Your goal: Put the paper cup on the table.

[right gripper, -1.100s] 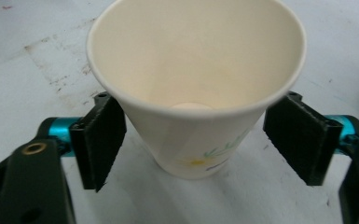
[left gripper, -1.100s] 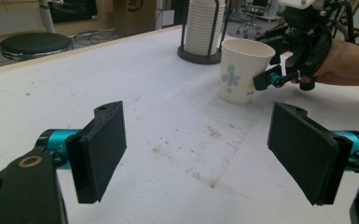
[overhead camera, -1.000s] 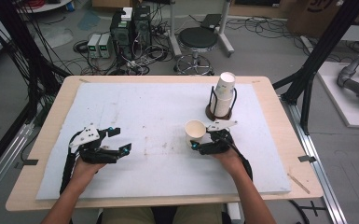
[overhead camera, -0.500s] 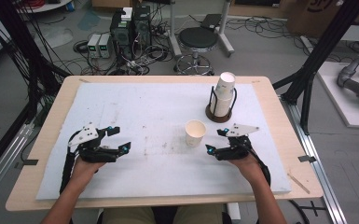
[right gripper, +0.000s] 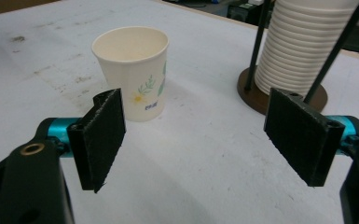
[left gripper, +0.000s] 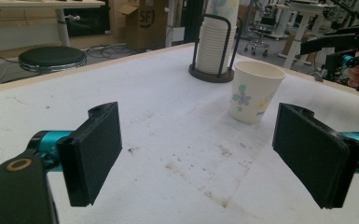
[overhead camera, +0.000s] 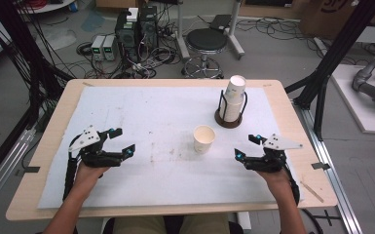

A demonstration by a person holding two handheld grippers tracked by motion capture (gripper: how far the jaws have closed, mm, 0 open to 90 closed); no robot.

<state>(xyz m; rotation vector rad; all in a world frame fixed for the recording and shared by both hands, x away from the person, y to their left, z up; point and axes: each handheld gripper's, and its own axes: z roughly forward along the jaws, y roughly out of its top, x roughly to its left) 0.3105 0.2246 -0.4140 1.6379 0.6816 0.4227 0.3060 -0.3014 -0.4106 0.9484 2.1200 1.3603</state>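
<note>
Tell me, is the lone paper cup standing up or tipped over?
Standing up: the paper cup rests on its base, open mouth upward, apart from both grippers.

Left gripper (overhead camera: 118, 140) and right gripper (overhead camera: 247, 146), each hand-held low over the table, jaws apart and empty, the left's having just widened.

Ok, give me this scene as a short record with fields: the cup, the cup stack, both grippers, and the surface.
paper cup: upright on the mat, empty, floral print, held by nothing
cup stack: in a dark wire holder, behind the cup
left gripper: open, nothing between its fingers, which have just been opening
right gripper: open, empty, right of the cup, apart from it
white mat: stained, covers the table
</note>
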